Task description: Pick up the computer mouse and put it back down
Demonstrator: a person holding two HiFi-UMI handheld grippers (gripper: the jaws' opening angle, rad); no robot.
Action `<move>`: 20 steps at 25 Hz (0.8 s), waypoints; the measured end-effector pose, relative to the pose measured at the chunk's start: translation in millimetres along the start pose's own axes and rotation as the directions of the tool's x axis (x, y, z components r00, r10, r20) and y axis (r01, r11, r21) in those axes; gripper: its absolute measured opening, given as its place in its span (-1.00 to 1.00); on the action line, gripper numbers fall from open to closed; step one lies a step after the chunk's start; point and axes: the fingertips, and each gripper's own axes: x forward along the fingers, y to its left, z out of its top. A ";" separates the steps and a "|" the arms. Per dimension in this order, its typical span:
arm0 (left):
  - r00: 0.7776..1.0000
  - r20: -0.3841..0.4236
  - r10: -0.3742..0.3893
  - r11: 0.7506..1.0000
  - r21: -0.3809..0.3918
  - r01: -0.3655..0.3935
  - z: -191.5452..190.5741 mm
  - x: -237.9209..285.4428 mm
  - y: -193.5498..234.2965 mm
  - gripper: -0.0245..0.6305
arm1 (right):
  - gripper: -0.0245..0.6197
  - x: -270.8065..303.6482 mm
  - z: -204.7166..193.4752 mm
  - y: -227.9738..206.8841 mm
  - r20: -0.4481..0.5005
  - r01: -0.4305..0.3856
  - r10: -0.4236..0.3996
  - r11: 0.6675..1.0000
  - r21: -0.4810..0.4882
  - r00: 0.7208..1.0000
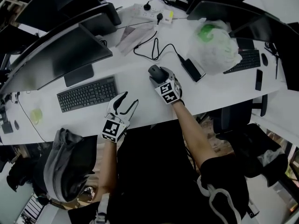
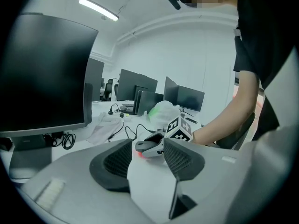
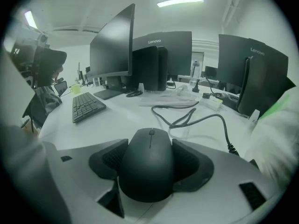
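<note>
White desk [image 1: 140, 78]. Left gripper [image 2: 147, 162]: jaws wide, empty, over near edge. Right gripper [image 1: 158, 76]: pads clamped on sides of black rounded plastic computer mouse [image 3: 150, 164], at or barely off the desk. Judged pick-up step; next: lift clear, lower flat, release.

"Lenovo" on two dark monitor backs [image 3: 163, 50]

Your computer mouse [image 3: 149, 164] looks like matt black plastic, smooth on top. The pads [image 3: 112, 158] of your right gripper [image 3: 150, 143] are dark, ribbed and rubbery-looking. The table [image 1: 140, 78] is smooth white with a faint sheen. The bag [image 1: 216, 48] is thin, crinkled plastic.
</note>
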 end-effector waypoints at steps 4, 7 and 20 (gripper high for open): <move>1.000 0.010 0.007 1.000 0.007 -0.007 2.4 -5.4 -0.5 -0.31 | -0.01 -14.0 5.4 -4.3 0.014 0.021 -0.021 1.000 0.004 1.000; 1.000 0.019 0.003 1.000 0.018 -0.003 6.5 -10.1 -4.2 -0.31 | -0.01 -27.4 6.0 -4.5 0.021 0.035 -0.035 0.999 0.003 0.999; 0.998 0.054 -0.015 0.997 0.078 0.011 26.6 -33.1 -7.7 -0.31 | 0.00 -83.1 36.1 10.1 0.086 0.068 -0.068 0.998 0.008 0.994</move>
